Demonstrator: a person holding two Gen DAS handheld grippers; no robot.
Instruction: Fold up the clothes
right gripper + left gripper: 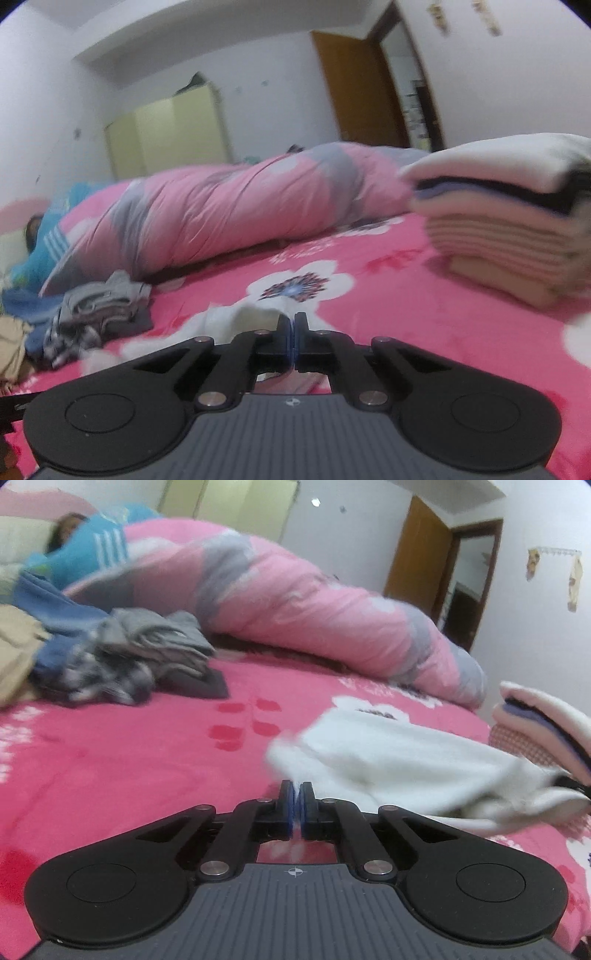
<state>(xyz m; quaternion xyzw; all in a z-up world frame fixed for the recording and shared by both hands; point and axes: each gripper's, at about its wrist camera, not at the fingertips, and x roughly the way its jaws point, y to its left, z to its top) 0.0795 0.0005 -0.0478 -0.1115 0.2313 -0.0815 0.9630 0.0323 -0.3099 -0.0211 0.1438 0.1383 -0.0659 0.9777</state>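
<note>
White fleece garment (388, 760): spread on the pink bed (110, 775), between the loose clothes heap (140, 653) and the folded stack (509, 221). Left gripper (295, 794) and right gripper (290, 323): jaws shut at its near edges; whether cloth is pinched, unclear. Step: starting a fold. Next: raise both edges together, carry them across evenly.

no readable text, labels or numbers

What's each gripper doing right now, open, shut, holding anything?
Left gripper: shut, at the edge of the white garment; a pinch on it cannot be told.
Right gripper: shut, beside the same garment; grip unclear.
</note>
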